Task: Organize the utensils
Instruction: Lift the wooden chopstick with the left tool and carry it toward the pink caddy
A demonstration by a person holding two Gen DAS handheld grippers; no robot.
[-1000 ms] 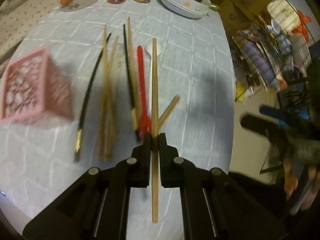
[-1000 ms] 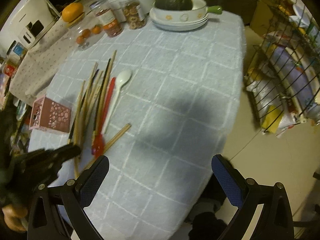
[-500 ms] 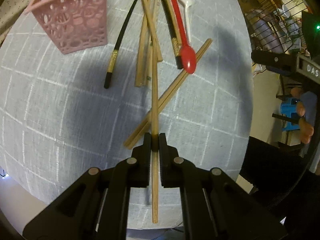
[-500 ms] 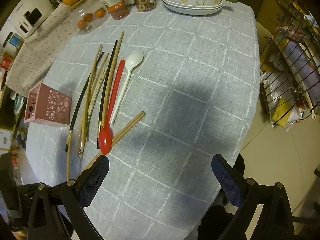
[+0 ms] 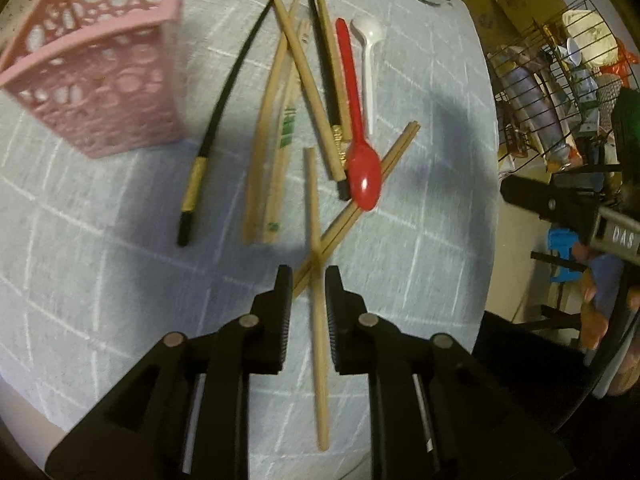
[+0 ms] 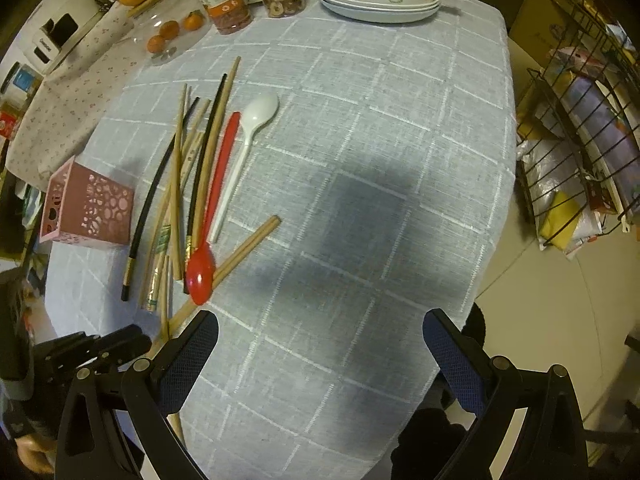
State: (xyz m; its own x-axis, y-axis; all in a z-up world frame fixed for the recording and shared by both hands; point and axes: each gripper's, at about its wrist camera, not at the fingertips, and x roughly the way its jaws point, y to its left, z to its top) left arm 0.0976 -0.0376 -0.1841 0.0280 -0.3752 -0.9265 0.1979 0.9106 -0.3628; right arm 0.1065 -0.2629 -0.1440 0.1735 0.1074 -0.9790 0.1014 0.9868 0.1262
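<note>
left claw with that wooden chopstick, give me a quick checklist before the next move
1. Left claw grip: jaws are opening, with the wooden chopstick loose between them, not pinched. Not ok for lifting.
2. Chopstick lie: it crosses the joined chopstick pair on the table. Not ok, a regrasp may drag the pair.
3. Pink holder: upright, with its opening clear as far as shown. Ok.
4. Right claw: open, empty, over bare tablecloth. Ok.
5. Red spoon: its bowl lies on the pair. Ok, apart from the chopstick.
6. Whether the chopstick rests fully on the cloth: cannot tell.
</note>
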